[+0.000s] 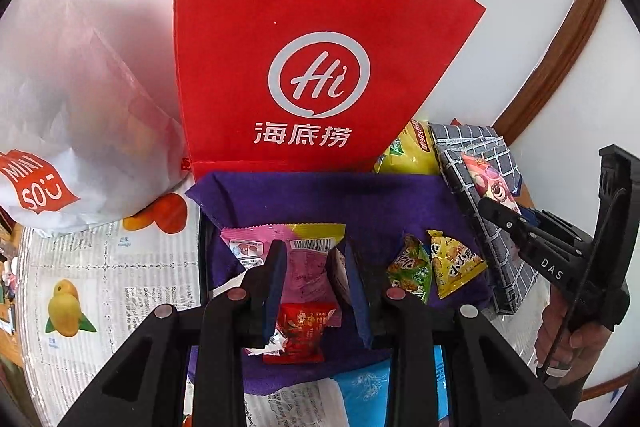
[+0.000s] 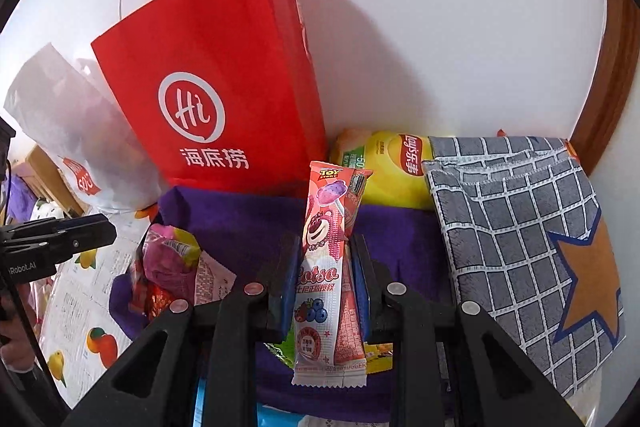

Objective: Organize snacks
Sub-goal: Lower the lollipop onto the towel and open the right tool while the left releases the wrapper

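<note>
Right gripper (image 2: 325,269), angled down, pinches the Lotso lollipop packet (image 2: 320,267) upright.

We seem to be in a home. A tabletop at lower left wears a fruit-printed cloth (image 1: 80,267). Shop carrier bags, a red paper bag (image 1: 304,47) at centre and a white bag (image 1: 60,131) at left, lean against a plain white wall (image 2: 460,27) with wooden trim (image 1: 560,55) at right.
</note>
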The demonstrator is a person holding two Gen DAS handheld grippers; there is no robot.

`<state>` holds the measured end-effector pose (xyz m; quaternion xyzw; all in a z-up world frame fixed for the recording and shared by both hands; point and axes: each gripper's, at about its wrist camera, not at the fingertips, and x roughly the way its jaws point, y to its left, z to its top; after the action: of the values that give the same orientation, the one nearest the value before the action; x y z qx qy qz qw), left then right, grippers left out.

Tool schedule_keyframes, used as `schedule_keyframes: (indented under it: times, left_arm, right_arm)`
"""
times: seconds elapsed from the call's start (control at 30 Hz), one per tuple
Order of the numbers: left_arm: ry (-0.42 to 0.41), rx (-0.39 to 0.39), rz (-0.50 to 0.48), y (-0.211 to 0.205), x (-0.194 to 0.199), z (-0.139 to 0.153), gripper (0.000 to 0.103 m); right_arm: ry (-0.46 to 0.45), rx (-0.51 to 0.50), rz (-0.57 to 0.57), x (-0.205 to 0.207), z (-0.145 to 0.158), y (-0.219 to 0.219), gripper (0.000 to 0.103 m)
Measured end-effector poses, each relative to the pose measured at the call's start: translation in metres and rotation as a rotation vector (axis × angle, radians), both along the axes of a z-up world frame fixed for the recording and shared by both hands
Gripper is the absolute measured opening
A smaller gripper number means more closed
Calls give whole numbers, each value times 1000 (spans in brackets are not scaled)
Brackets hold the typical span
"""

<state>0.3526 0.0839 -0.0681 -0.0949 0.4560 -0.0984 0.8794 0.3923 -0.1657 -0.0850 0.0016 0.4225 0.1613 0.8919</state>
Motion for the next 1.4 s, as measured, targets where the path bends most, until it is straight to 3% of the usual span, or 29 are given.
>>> schedule_keyframes:
  times: [0.23, 0.7, 0.9, 1.03, 1.1, 1.17, 1.4]
  left_arm:
    - [28, -37, 35, 17, 5, -3, 27]
    - [72, -30, 34, 17, 9, -14, 29]
    - [75, -21, 26, 13, 8, -13, 39]
    - [69, -10, 21, 10, 6, -11, 47]
    - [67, -4, 18, 8, 6, -11, 49]
    - [69, 6, 20, 6, 6, -10, 58]
    - [62, 53, 31, -2, 6, -7, 70]
  right_arm:
    - [23, -15, 35, 1, -8, 4, 25]
    - [168, -69, 95, 15, -56, 28, 26]
    - [168, -76, 100, 14, -55, 28, 27]
    - [136, -77, 87, 9, -44, 25, 51]
    - [115, -80, 85, 8, -38, 25, 56]
    - [107, -83, 78, 6, -31, 25, 68]
    - [69, -96, 70, 0, -18, 28, 81]
